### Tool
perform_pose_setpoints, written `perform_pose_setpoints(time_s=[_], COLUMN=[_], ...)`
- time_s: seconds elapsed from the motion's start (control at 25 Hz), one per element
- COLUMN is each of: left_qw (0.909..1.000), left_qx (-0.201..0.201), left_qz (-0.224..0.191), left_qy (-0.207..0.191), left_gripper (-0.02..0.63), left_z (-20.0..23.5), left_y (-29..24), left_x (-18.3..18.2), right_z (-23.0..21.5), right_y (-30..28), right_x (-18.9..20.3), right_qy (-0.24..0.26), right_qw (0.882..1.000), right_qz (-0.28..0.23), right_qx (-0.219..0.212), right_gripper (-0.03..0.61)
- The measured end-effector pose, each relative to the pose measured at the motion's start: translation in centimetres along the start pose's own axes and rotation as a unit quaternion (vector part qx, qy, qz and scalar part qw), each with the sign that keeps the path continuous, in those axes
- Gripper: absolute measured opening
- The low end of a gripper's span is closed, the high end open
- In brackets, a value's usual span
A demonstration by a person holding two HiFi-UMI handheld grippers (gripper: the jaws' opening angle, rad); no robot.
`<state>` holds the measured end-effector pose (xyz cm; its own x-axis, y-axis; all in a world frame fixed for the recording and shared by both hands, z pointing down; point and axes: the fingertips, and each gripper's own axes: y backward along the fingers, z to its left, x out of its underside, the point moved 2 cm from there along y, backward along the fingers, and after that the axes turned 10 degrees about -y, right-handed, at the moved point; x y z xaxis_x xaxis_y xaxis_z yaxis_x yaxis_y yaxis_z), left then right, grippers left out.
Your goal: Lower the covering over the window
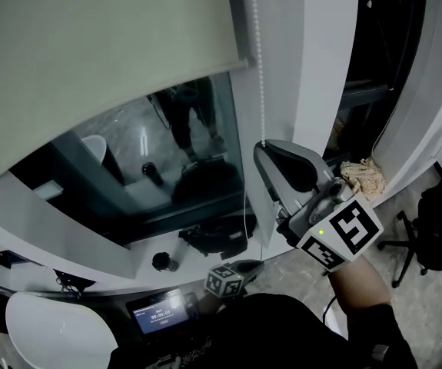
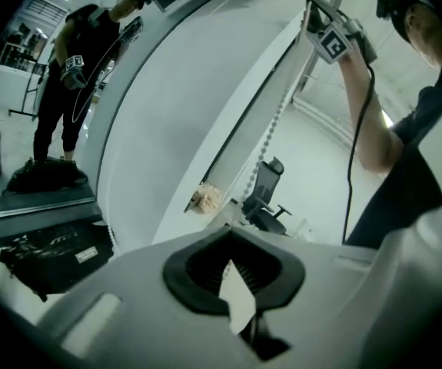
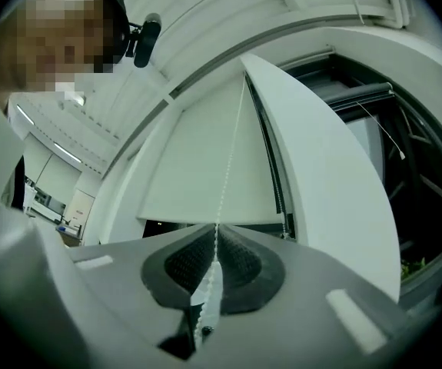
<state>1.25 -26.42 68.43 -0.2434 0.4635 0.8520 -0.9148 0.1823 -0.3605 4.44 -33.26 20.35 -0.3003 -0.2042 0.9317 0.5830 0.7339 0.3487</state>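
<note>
A pale roller blind (image 1: 90, 52) covers the upper part of the dark window (image 1: 174, 160). Its white bead chain (image 1: 259, 68) hangs along the blind's right edge. My right gripper (image 1: 263, 148) is raised and shut on that chain. In the right gripper view the beads (image 3: 232, 152) run down from the blind (image 3: 205, 167) into the closed pads (image 3: 214, 233). My left gripper (image 1: 255, 266) is lower, near the sill, and shut. The chain (image 2: 270, 129) leads down into its closed tips (image 2: 232, 233). The right gripper (image 2: 313, 6) shows high up in the left gripper view.
A crumpled cloth (image 1: 363, 177) lies on the sill at the right. A black office chair (image 1: 436, 221) stands on the floor beyond it. A black bag (image 1: 213, 237) and a small bottle (image 1: 161, 262) sit below the window. A white round table (image 1: 51, 329) is at lower left.
</note>
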Motion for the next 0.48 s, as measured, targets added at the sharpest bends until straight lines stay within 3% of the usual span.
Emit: perform_pose_setpoints(time_s=[0.12,0.24,0.48], left_qw=[0.9995,0.9978,0.987], left_qx=[0.021,0.021,-0.042], left_qz=[-0.024,-0.062,-0.138], left_qy=[0.0,-0.014,-0.072], left_gripper=[0.002,0.002,0.012], left_z=[-0.1,-0.2,-0.7], left_y=[0.6,2.0,7.5], left_x=[0.2,-0.4,-5.0], right_z=[-0.3,-1.5,-5.5], right_y=[0.0,0.3,3.8], right_x=[0.2,3.5,11.8], right_qy=[0.054,0.106,0.038], right_qw=[0.998,0.992,0.987], right_qz=[0.012,0.061,0.131], right_qx=[0.01,0.029,0.081], right_gripper=[0.012,0.011,0.009])
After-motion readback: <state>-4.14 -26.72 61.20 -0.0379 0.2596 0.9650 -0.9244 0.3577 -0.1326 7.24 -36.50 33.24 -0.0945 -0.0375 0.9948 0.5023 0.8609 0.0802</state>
